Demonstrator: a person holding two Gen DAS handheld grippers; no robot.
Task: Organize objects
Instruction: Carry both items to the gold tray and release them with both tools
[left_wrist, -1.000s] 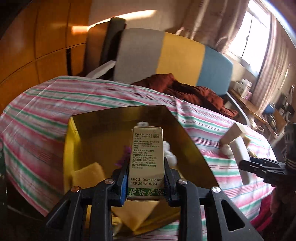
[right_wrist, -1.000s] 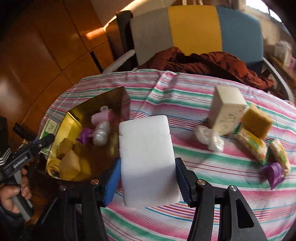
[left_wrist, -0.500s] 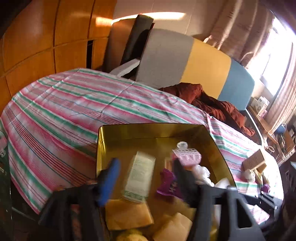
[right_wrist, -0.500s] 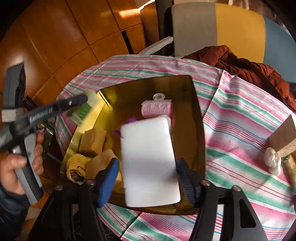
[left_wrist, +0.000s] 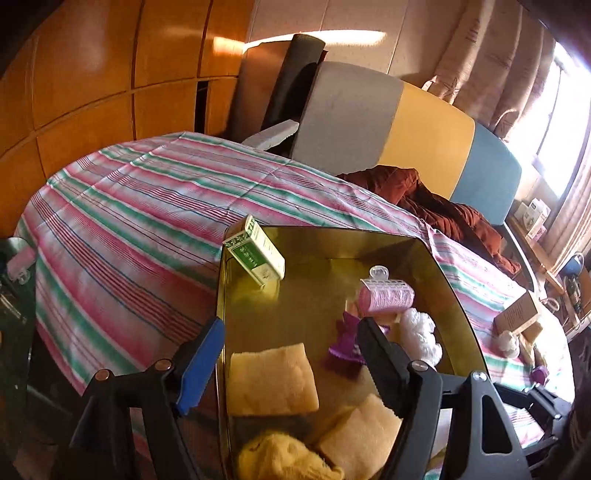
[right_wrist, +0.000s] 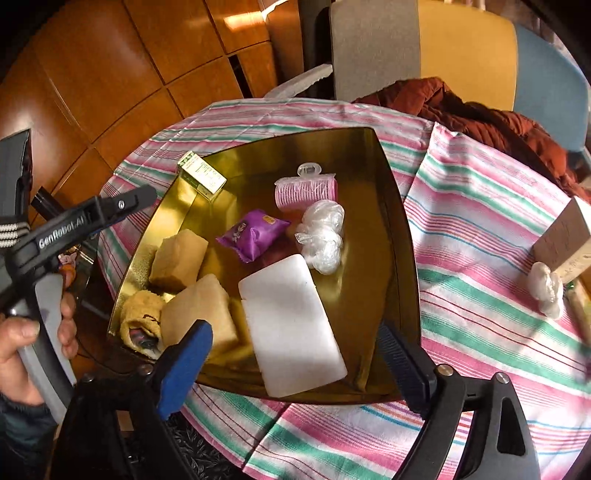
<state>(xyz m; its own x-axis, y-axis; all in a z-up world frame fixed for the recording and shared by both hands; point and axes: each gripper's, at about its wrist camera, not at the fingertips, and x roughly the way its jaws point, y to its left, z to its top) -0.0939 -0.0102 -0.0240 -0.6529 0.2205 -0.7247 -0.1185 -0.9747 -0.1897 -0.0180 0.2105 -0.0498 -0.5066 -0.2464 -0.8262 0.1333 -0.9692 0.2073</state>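
Observation:
A gold square tray (right_wrist: 399, 229) sits on the striped tablecloth. A small green-and-white box (left_wrist: 255, 254) leans on its far left rim; it also shows in the right wrist view (right_wrist: 201, 175). A white block (right_wrist: 291, 325) lies in the tray's near part. Inside too are a pink hair roller (right_wrist: 306, 190), a purple packet (right_wrist: 253, 234), a white plastic wad (right_wrist: 321, 236) and tan sponges (right_wrist: 177, 258). My left gripper (left_wrist: 291, 354) is open and empty over the tray's near left. My right gripper (right_wrist: 299, 365) is open and empty just above the white block.
A brown carton (right_wrist: 565, 236), another white wad (right_wrist: 546, 288) and small packets lie on the cloth to the right. A chair with a red-brown garment (right_wrist: 480, 110) stands behind the table. Wooden wall panels are at the left.
My left gripper opened and dropped the green-and-white box onto the tray's rim. My right gripper carried the white block over the tray, opened and let it go inside.

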